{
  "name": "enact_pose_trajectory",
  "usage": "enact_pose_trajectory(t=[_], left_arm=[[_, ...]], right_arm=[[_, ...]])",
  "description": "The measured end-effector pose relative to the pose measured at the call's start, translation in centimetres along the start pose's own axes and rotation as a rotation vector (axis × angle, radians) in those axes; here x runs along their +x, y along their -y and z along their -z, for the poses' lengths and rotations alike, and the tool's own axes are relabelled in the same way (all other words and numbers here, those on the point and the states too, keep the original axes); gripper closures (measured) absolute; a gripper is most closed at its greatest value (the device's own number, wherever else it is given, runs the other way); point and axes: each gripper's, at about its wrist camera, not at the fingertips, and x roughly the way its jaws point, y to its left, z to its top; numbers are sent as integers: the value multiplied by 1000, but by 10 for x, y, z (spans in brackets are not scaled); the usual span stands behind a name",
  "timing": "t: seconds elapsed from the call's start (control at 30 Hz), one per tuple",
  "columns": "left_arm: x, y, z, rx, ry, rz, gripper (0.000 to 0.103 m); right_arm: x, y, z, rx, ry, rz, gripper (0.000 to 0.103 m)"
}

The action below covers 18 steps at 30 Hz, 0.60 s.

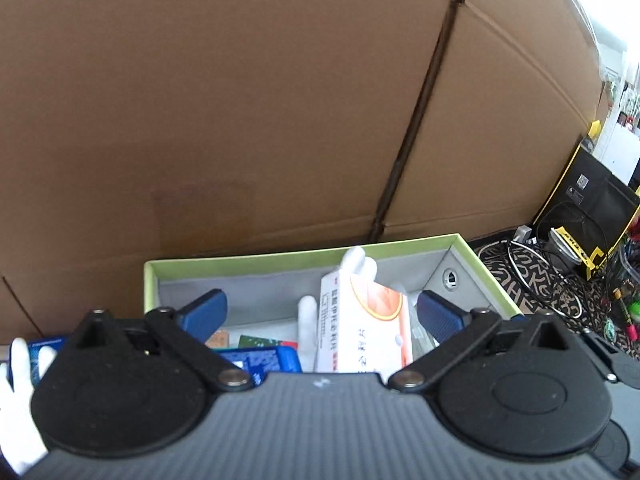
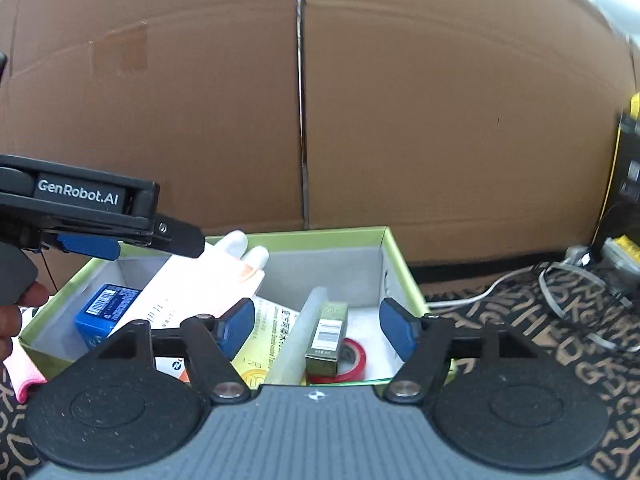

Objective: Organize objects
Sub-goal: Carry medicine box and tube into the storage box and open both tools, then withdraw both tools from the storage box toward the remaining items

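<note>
A green-rimmed storage box (image 1: 304,258) (image 2: 396,254) with grey lining sits against a cardboard wall. A white-gloved hand (image 1: 356,262) (image 2: 236,246) holds a white and orange medicine box (image 1: 366,328) (image 2: 188,292) tilted inside it. My left gripper (image 1: 320,314) is open over the box, with the medicine box between its blue fingers but apart from them; it also shows in the right wrist view (image 2: 88,246). My right gripper (image 2: 316,330) is open and empty above the box. Inside lie a blue box (image 2: 106,312) (image 1: 260,360), an olive carton (image 2: 328,338), red tape (image 2: 352,358) and a yellow packet (image 2: 266,344).
A tall cardboard wall (image 1: 240,120) (image 2: 440,120) stands right behind the box. A patterned black mat (image 2: 540,340) with cables (image 1: 532,272) and a black and yellow case (image 1: 588,208) lies to the right. A pink cloth (image 2: 24,376) lies at the left.
</note>
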Motion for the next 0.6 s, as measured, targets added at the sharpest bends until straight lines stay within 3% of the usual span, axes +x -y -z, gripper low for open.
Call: enact_pose_trajectory(t=[0.27, 0.6], left_arm=[[-62, -2, 14, 22, 66, 10, 0], [-192, -44, 68, 50, 160, -101, 0]], right_arm=[[-52, -15, -12, 14, 94, -32, 18], [-117, -64, -5, 18, 213, -129, 14]])
